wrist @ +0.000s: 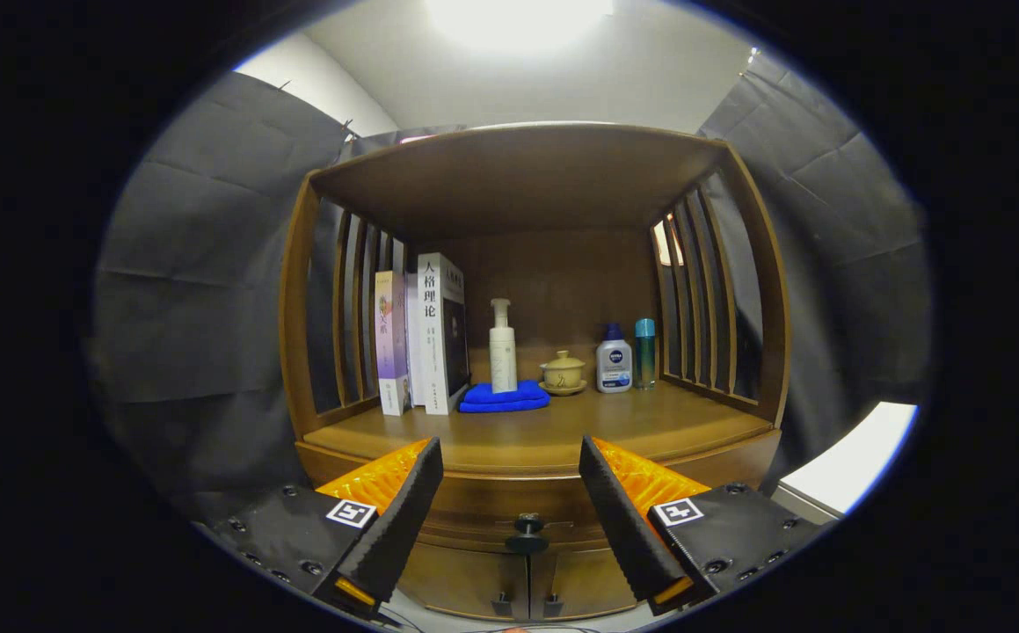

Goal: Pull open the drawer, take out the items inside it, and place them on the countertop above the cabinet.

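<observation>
A brown wooden cabinet stands ahead of me, with a countertop (562, 435) under a slatted, roofed shelf. Below the countertop runs the drawer front (509, 505), shut, with a small dark round knob (527, 530). My gripper (512, 501) is open, its two fingers spread wide to either side of the knob and short of it, with nothing between them. What lies inside the drawer is hidden.
On the countertop stand several books (421, 338) at the left, a white pump bottle (502, 347) on a folded blue cloth (505, 397), a small lidded tea bowl (563, 372), a white-and-blue bottle (614, 360) and a teal bottle (644, 352). Two cabinet doors (474, 580) sit under the drawer.
</observation>
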The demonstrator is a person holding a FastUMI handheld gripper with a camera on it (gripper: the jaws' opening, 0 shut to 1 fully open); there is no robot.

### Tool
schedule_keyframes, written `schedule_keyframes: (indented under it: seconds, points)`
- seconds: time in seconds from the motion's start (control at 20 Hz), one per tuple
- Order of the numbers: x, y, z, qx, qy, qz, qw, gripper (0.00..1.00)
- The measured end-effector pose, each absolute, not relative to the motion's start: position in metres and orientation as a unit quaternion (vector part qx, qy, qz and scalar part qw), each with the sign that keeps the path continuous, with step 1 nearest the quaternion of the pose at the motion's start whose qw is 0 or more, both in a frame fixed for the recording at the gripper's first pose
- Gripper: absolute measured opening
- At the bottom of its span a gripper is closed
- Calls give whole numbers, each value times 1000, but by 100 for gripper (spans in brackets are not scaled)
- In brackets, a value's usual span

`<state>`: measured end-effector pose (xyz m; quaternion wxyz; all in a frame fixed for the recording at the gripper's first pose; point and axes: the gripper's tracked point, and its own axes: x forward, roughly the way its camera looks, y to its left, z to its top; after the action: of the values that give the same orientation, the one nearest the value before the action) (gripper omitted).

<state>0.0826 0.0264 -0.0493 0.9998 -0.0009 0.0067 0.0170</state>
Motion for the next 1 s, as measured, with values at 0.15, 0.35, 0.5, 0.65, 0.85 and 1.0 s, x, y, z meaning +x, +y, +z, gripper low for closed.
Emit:
schedule_keyframes:
  seconds: [0.15, 0.35, 0.5, 0.65, 0.85, 1.0]
  points:
    - [94, 29, -67, -7, 17, 21, 1000, 99]
    - [107, 37, -98, -15, 36, 27, 999, 99]
    - [115, 37, -120, -22, 57, 22, 998, 99]
    - [120, 26, -140, -10, 76, 9, 997, 100]
    - [128, 18, -170, -2, 114, 0, 994, 100]
    - [128, 15, -188, -10, 132, -4, 991, 95]
